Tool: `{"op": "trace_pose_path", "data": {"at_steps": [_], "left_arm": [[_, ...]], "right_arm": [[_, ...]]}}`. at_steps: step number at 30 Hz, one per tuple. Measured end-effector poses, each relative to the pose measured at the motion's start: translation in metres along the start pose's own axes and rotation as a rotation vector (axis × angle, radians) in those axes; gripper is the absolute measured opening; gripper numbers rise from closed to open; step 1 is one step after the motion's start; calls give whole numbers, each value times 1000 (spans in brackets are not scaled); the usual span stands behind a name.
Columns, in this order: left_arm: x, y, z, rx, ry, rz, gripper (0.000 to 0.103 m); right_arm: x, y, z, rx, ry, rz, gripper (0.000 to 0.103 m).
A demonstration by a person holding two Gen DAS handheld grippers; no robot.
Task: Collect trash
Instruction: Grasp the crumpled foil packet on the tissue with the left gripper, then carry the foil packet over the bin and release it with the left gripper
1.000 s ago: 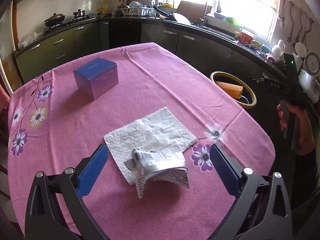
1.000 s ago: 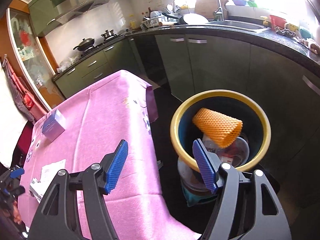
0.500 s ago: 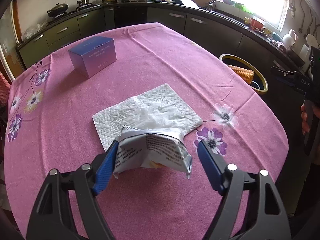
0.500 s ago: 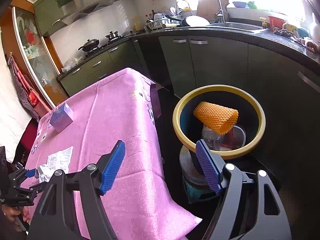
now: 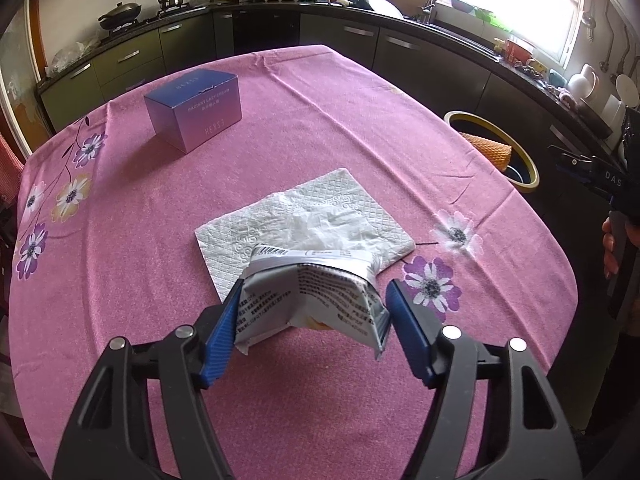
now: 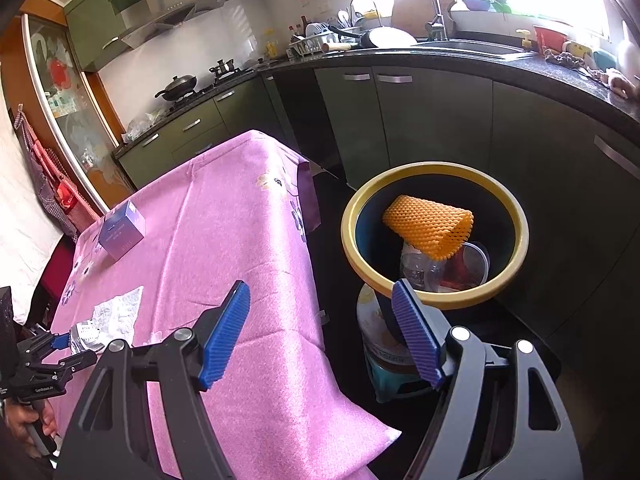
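Left gripper [image 5: 312,320]: we saw its jaws just closing onto the crumpled silver printed wrapper [image 5: 316,296], both blue pads touching it | wrapper on pink flowered tablecloth [image 5: 320,128], overlapping white embossed napkin [image 5: 332,216] | right gripper [image 6: 324,332]: parted, empty, near yellow-rimmed bin [image 6: 436,300].

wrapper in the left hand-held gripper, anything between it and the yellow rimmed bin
Nothing visible blocks it. From the wrapper in the left hand-held gripper, only bare pink tablecloth runs to the table edge, and the bin beside it is open-topped. The blue box stands off to the side.
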State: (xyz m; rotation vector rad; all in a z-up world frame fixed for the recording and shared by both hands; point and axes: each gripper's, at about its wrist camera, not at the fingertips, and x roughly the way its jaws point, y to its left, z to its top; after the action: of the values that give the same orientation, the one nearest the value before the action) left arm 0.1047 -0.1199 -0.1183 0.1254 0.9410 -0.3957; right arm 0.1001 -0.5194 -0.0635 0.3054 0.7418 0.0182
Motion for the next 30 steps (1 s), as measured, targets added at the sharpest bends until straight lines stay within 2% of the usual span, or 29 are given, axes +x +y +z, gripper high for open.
{"op": "trace_pose_path", "data": {"at_steps": [8, 15, 23, 26, 30], "left_arm": [[-26, -1, 9, 15, -40, -30, 67], [-40, -33, 48, 132, -74, -127, 67], [-23, -120, 122, 321, -121, -294, 67], [-2, -158, 150, 378, -105, -361, 67], [42, -210, 180, 452, -56, -401, 67]], "right_arm": [[-2, -2, 1, 2, -5, -7, 73], [-11, -10, -1, 16, -32, -27, 73], [-30, -48, -1, 60, -62, -118, 73], [-36, -67, -4, 94, -68, -138, 73], [-39, -92, -9, 145, -68, -155, 73]]}}
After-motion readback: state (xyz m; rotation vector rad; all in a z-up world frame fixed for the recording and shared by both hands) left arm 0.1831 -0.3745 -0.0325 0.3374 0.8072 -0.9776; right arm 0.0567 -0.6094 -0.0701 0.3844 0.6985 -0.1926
